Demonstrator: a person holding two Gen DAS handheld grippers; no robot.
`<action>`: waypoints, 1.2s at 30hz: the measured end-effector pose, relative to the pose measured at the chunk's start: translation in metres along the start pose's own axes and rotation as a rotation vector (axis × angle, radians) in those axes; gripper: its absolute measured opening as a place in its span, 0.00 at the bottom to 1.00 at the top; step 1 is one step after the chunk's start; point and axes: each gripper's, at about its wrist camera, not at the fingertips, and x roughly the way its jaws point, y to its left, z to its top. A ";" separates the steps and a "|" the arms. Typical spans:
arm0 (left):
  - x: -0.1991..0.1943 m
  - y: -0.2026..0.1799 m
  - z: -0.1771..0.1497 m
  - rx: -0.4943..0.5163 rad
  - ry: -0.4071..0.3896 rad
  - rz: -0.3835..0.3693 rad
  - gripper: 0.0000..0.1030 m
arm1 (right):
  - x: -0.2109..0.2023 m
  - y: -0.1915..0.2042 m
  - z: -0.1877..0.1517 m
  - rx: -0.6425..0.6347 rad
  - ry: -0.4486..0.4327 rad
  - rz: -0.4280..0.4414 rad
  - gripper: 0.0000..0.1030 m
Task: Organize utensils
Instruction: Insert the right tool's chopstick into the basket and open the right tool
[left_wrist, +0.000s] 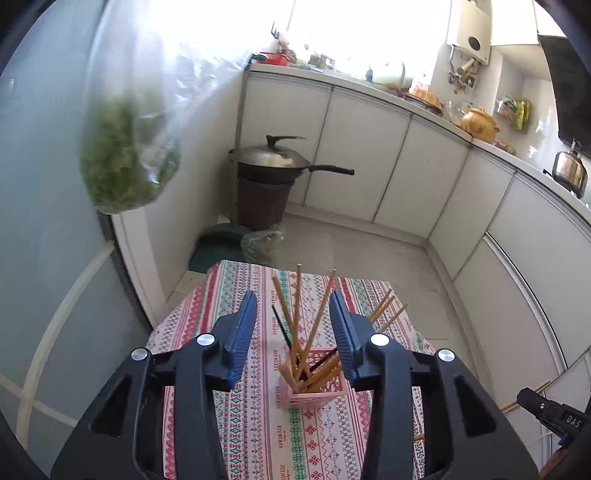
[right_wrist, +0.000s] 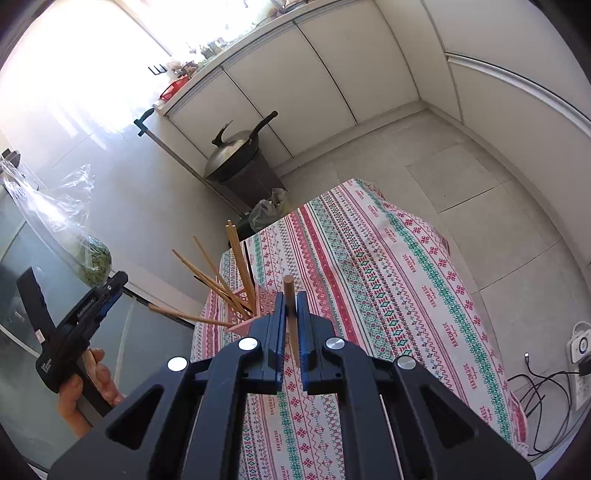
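Left gripper (left_wrist: 293, 330), jaws apart with nothing clamped, hovers above the pink holder (left_wrist: 314, 384); chopstick tops show between its blue pads without contact. Right gripper (right_wrist: 291, 325) is closed on a single wooden chopstick (right_wrist: 290, 306), held upright between the pads. Table (right_wrist: 406, 266), under a striped patterned cloth, carries the holder near its left edge as the right wrist view shows it. Chopsticks in the holder (right_wrist: 236, 266) fan outward at mixed tilts. Person's hand (right_wrist: 88, 391) grips the left gripper's handle.
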 end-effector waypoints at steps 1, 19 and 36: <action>-0.005 0.004 0.000 -0.010 -0.006 -0.001 0.39 | -0.001 0.001 0.001 0.006 -0.001 0.005 0.06; -0.049 0.033 -0.003 -0.030 -0.113 0.082 0.56 | -0.015 0.102 0.058 -0.094 -0.126 0.011 0.06; -0.027 0.053 0.000 -0.066 -0.065 0.057 0.61 | 0.085 0.135 0.065 -0.119 -0.038 -0.085 0.06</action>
